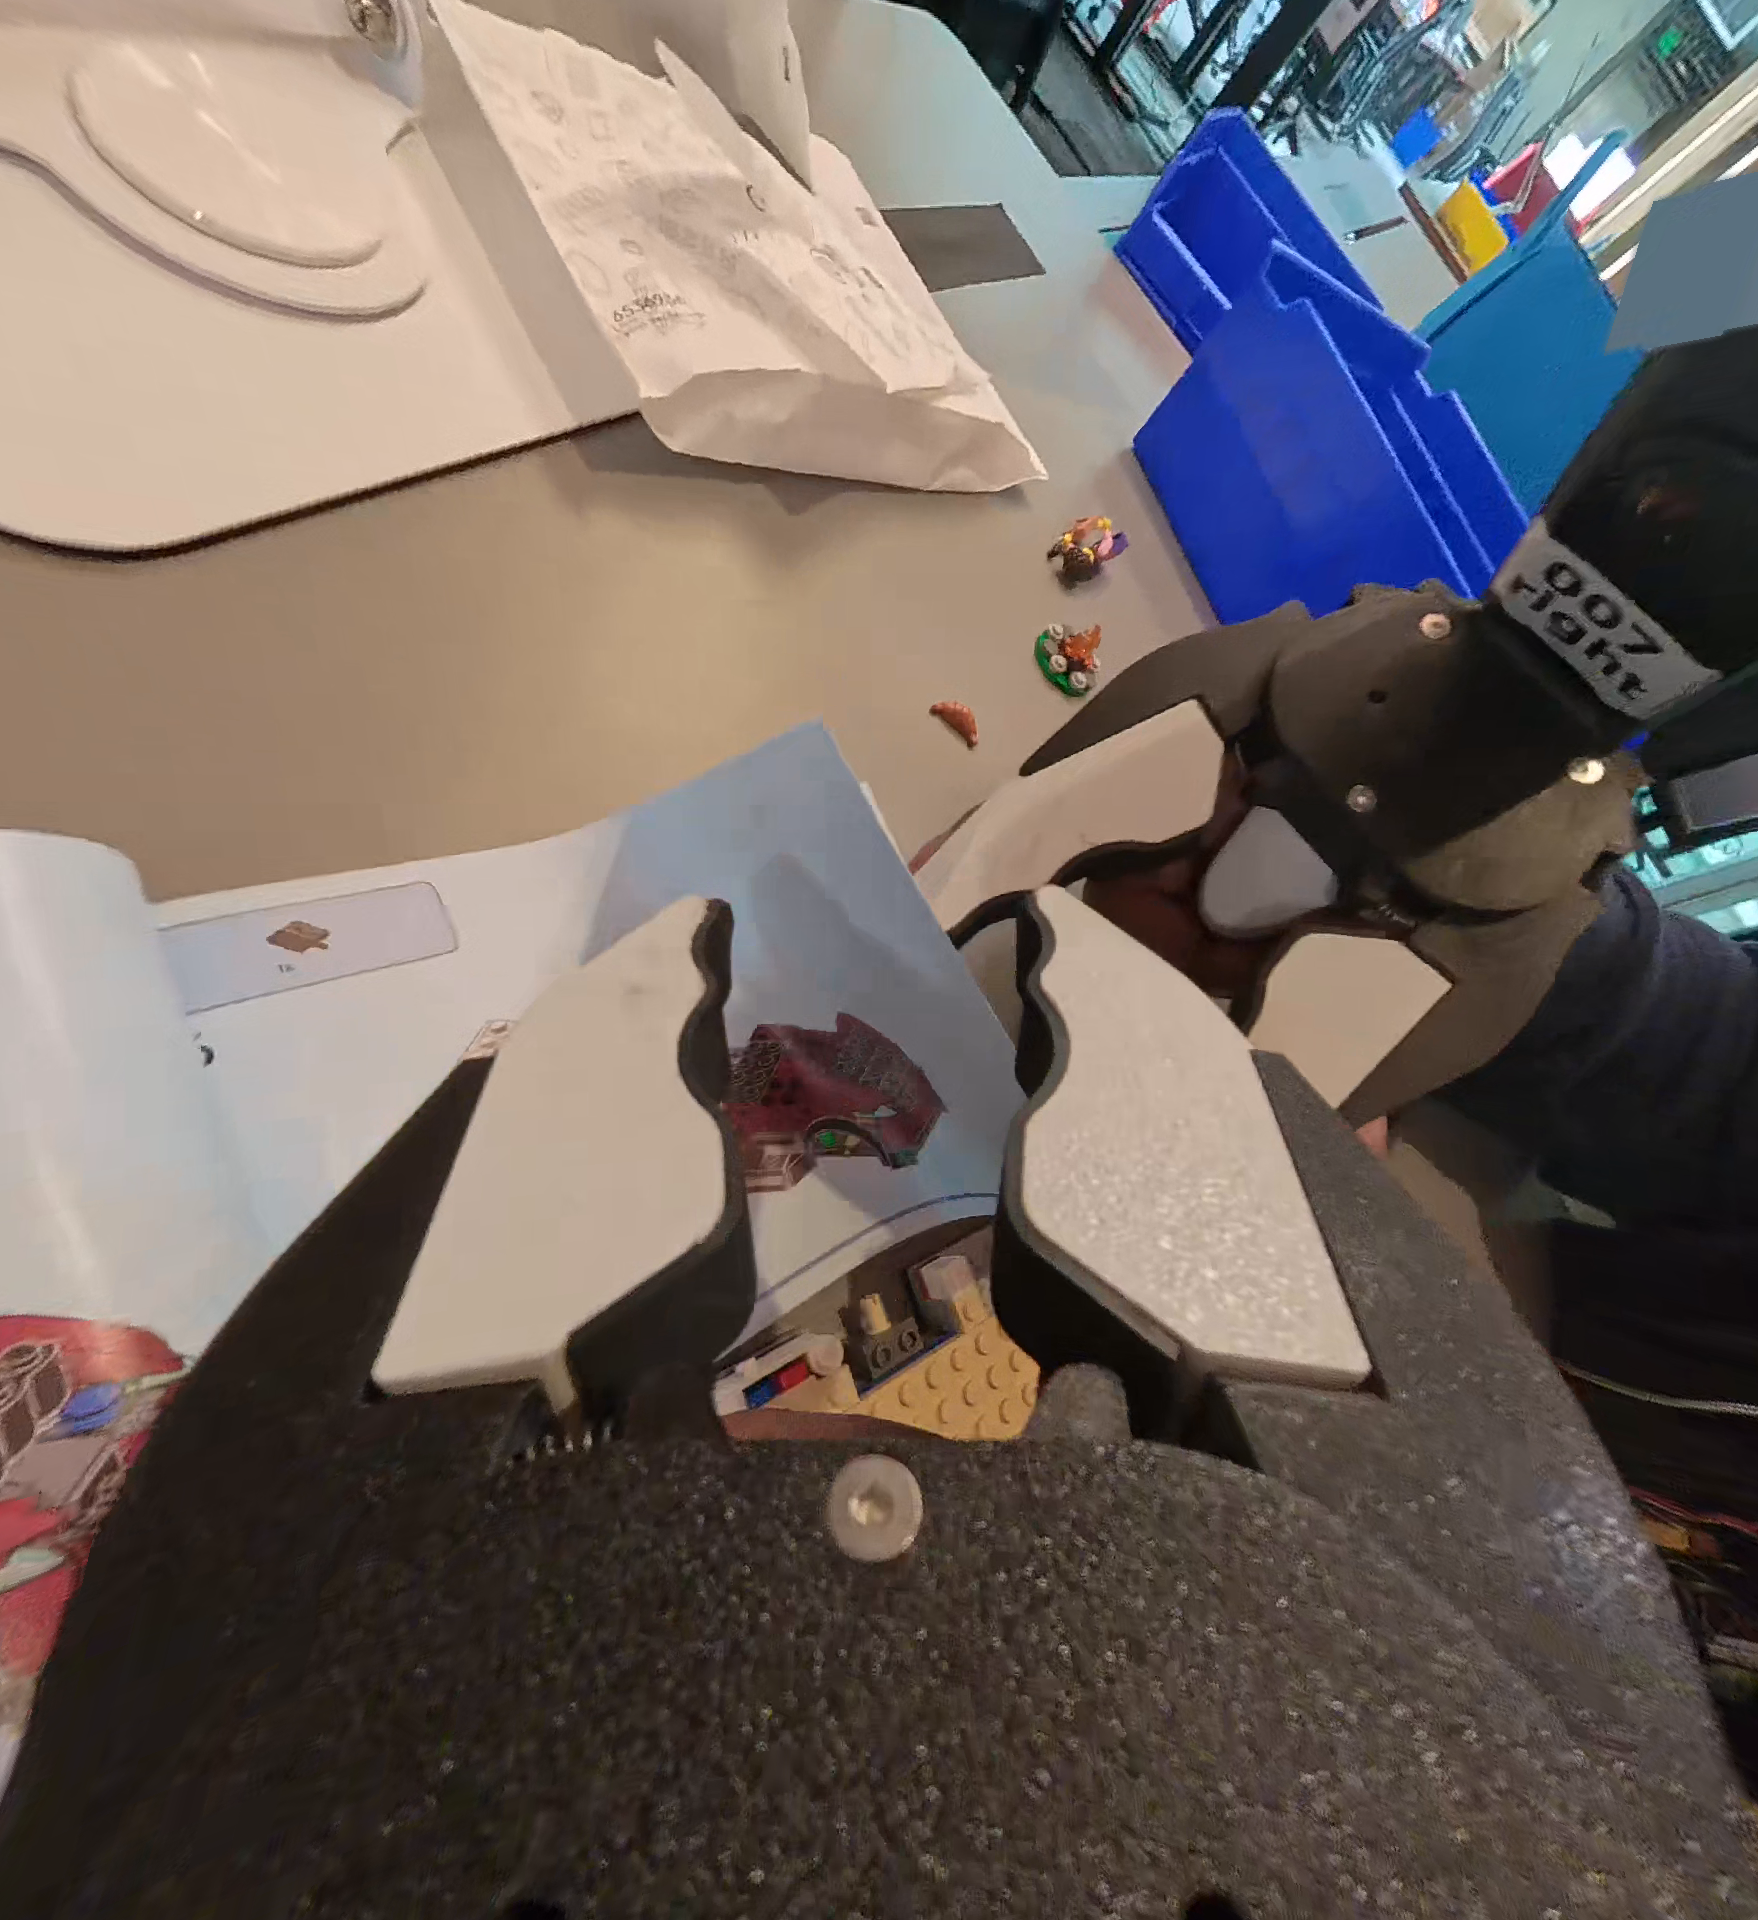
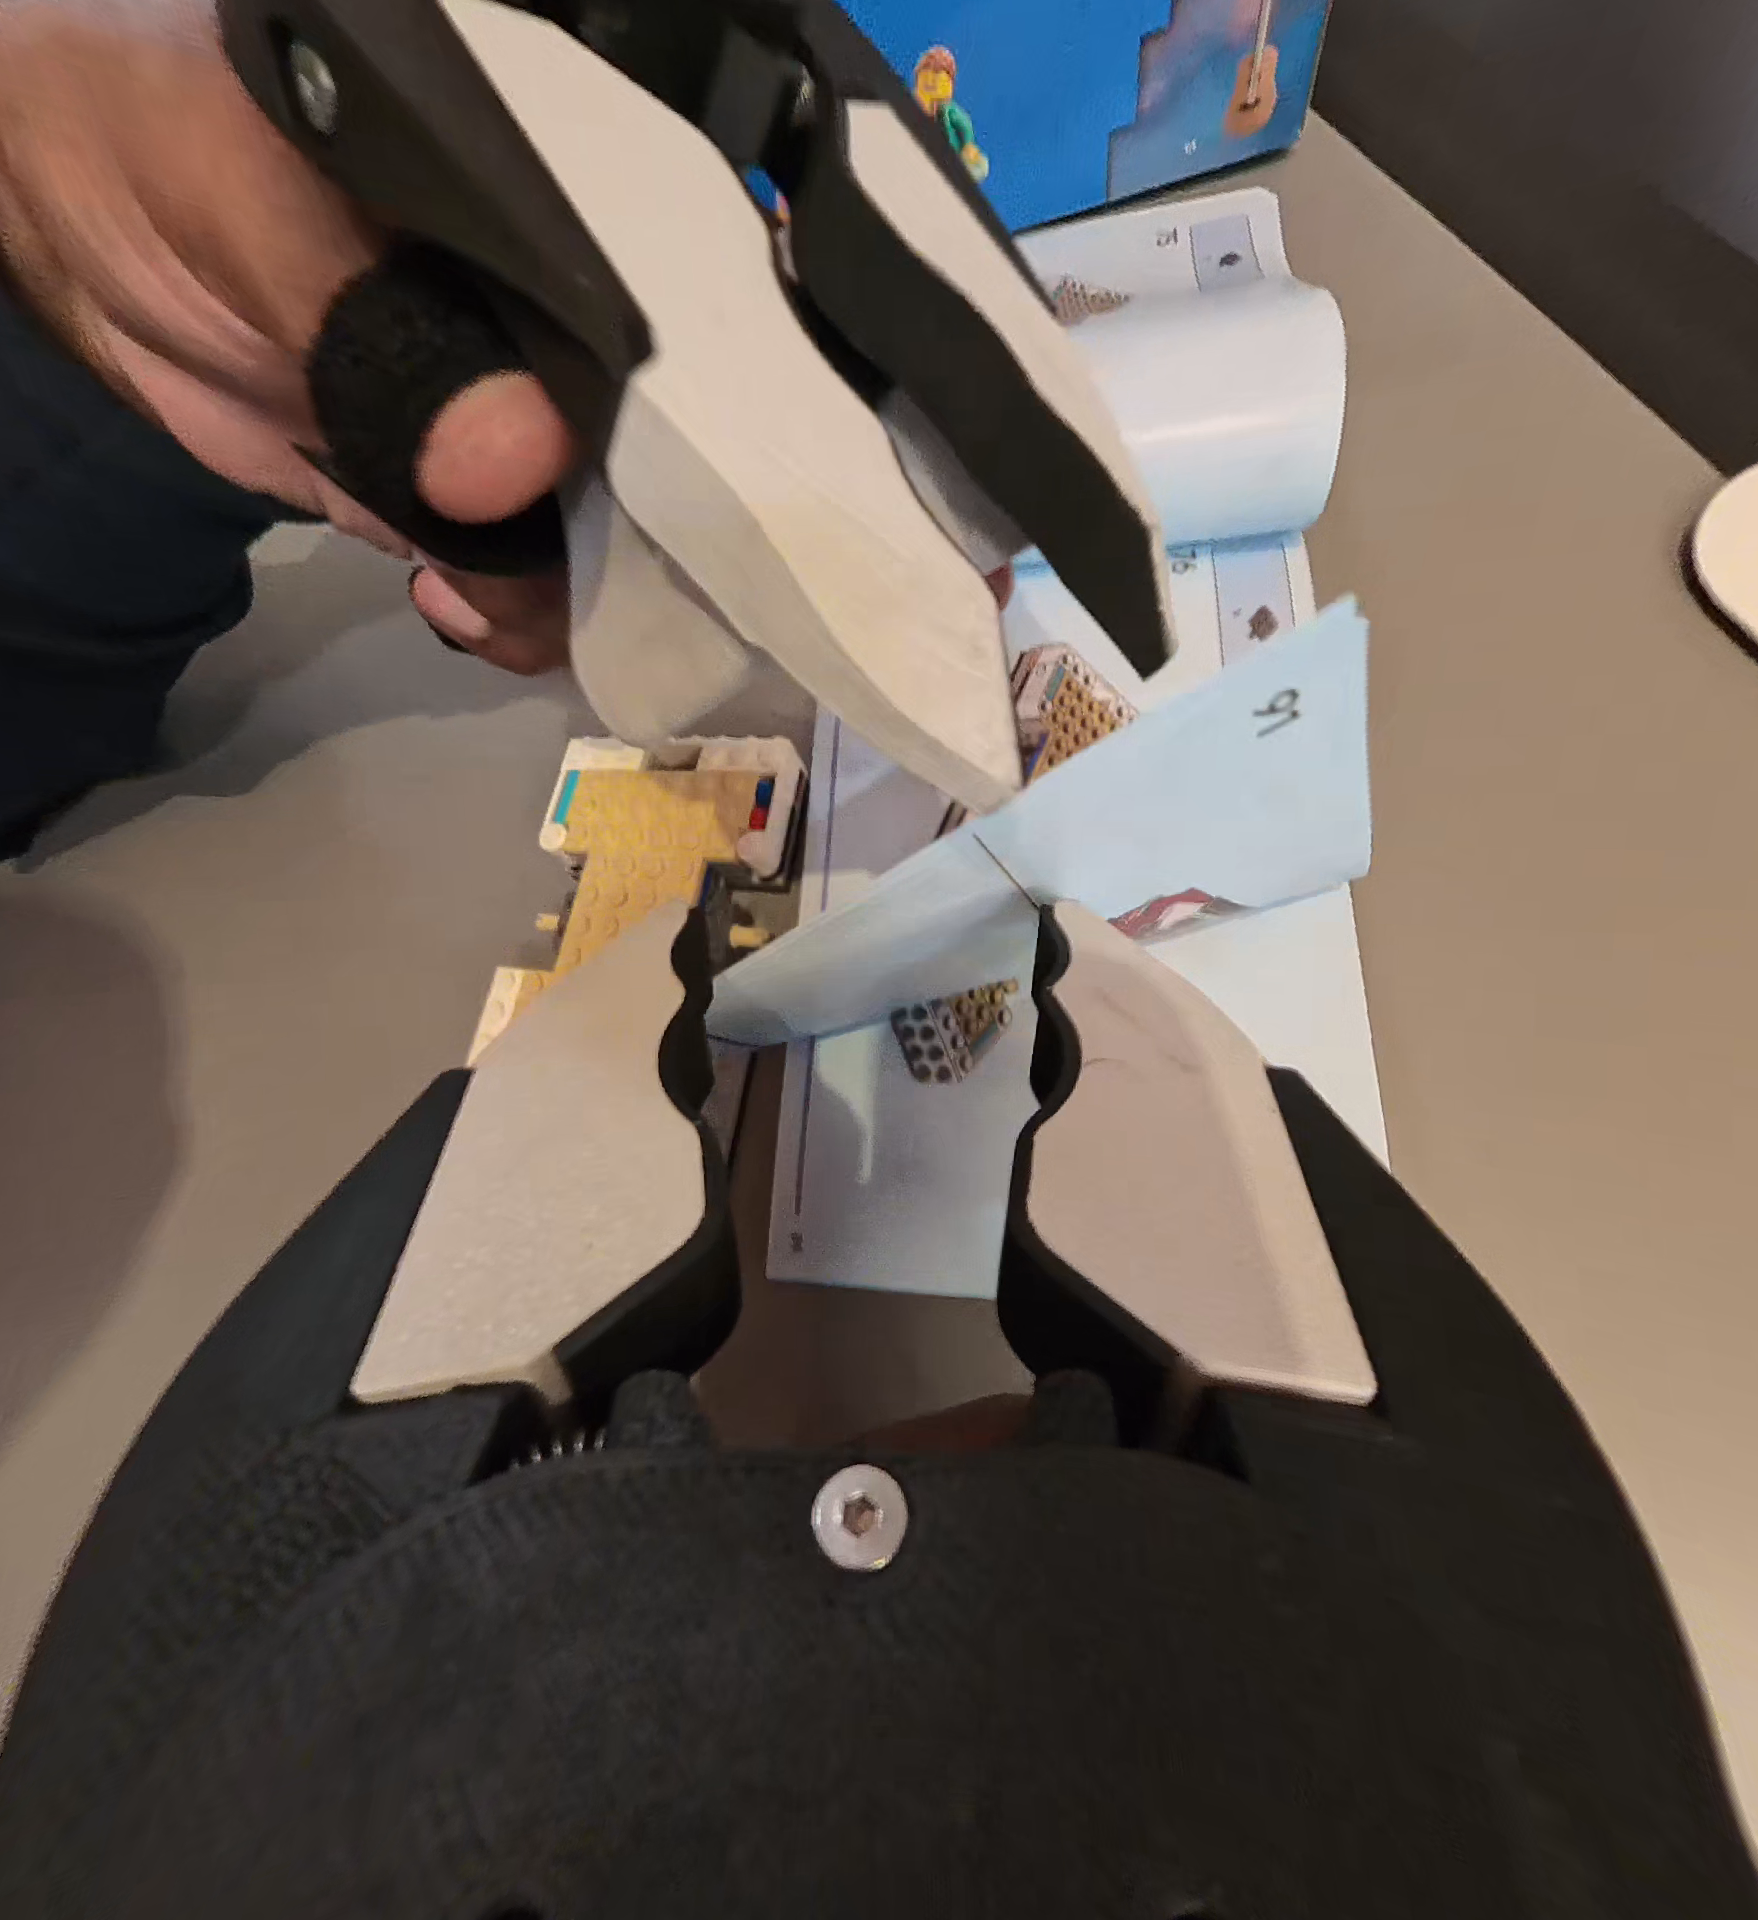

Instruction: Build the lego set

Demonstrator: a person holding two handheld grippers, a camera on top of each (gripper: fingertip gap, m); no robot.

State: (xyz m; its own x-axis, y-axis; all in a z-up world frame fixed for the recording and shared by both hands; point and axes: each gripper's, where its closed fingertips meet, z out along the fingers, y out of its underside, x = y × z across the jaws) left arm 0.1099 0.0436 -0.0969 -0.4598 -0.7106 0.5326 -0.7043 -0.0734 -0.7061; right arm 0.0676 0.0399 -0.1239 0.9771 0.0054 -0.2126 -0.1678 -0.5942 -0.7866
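Observation:
My left gripper is open over an open instruction booklet. A lifted light-blue page stands loosely between its fingers. My right gripper is open too, and the same page slants across its gap, with its right fingertip at the page's fold. In the right wrist view my left gripper comes down from above, one fingertip against the page. A tan and white brick model lies beside the booklet and also shows under my left fingers.
A white paper bag, blue bins and a white board lie farther back. Small brick pieces and a brown piece lie on the table. A blue box stands beyond the booklet. A hand holds the left gripper. The left gripper's tips are roughly 5 centimeters from the right gripper's. It is some 15 centimeters from my right tips to the brown piece.

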